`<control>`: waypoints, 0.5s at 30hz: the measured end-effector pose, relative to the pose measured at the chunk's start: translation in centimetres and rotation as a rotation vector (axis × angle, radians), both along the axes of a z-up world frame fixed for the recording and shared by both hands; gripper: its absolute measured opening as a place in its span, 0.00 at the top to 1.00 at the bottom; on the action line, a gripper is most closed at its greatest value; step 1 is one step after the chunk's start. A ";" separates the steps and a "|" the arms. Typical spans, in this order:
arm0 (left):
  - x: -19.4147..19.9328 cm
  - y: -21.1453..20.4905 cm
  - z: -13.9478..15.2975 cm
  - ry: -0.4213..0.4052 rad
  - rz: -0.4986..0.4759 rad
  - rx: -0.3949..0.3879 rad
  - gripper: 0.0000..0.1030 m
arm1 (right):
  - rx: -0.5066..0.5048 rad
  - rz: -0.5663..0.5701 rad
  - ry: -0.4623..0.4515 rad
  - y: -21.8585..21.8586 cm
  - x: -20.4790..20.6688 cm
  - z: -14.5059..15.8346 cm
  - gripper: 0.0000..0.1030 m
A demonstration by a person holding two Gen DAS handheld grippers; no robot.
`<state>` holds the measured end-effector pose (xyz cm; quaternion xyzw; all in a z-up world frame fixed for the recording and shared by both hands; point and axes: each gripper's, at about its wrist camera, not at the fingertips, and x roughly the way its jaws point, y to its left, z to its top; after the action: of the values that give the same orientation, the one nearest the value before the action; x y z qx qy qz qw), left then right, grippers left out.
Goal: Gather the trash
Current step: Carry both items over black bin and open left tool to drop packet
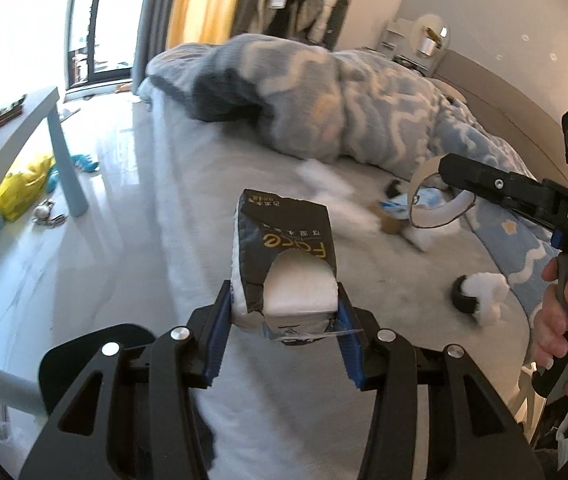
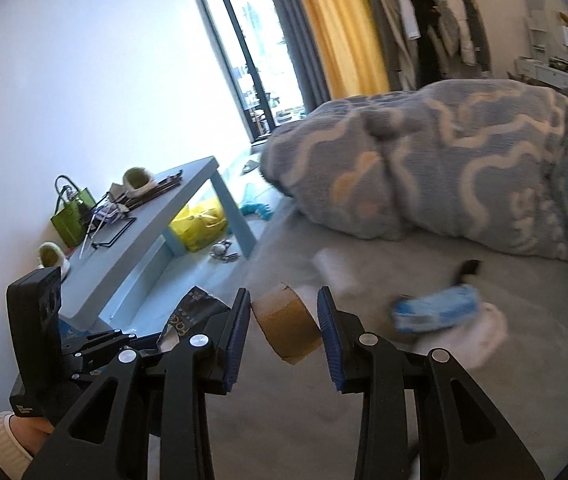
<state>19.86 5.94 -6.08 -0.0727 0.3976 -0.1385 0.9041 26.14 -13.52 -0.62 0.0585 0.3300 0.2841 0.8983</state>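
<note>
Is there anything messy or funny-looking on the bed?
Yes. Trash lies loose on the grey bed sheet: crumpled white tissues, a blue-and-white wrapper and small dark bits. The blue patterned duvet is bunched in a heap. The tissue pack in the left gripper has its dark wrapper torn open.

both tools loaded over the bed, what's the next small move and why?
Probably carry both away from the bed toward wherever the trash goes; no bin shows in either view. The left tool is clamped on the black tissue pack, the right tool on the cardboard roll, so neither can take more. White tissue wads and a blue wrapper on the bed must wait.
</note>
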 end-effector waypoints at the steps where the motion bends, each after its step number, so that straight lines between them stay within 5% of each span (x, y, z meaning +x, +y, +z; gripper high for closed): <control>1: -0.1 0.5 -0.1 0.002 0.006 0.001 0.51 | -0.001 0.010 0.000 0.9 0.1 0.0 0.66; 15: -1.1 10.2 -4.8 0.198 0.097 0.062 0.51 | -0.010 0.166 0.019 13.5 -0.4 -0.4 0.66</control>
<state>18.78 16.16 -10.83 -0.0772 0.4850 -0.0743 0.8679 25.76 0.02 -0.98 0.0290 0.3438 0.3555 0.8687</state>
